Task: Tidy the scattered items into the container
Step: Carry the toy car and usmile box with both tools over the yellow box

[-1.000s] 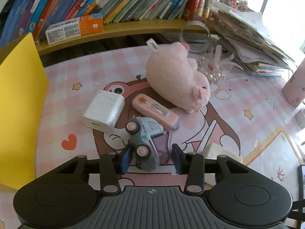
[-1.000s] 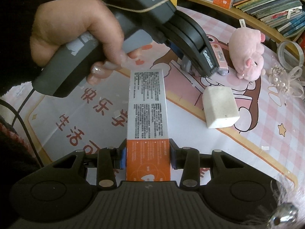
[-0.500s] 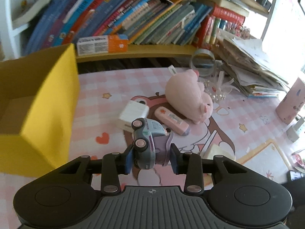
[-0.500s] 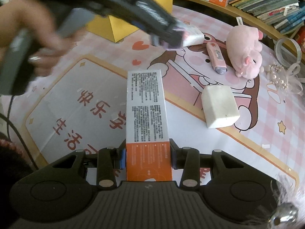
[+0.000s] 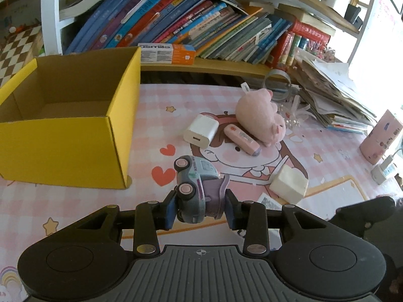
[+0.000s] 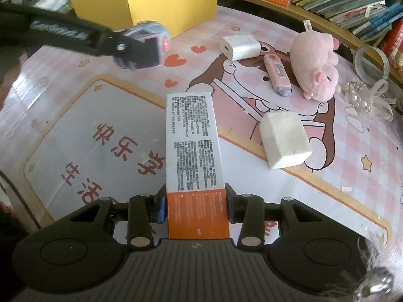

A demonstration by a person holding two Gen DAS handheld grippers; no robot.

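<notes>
Left wrist view: the left tongs (image 5: 200, 207) pinch a small toy car (image 5: 195, 188) by its sides, above the desk (image 5: 151, 115), right of the open yellow box (image 5: 63, 125). It looks light, hard and smooth-sided.

Right wrist view: the right tongs (image 6: 196, 207) clamp a long carton (image 6: 194, 156) at its orange end; it looks light, crushable card, likely to droop.

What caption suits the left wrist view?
Left hand-held gripper carries a toy car toward the open yellow box.
</notes>
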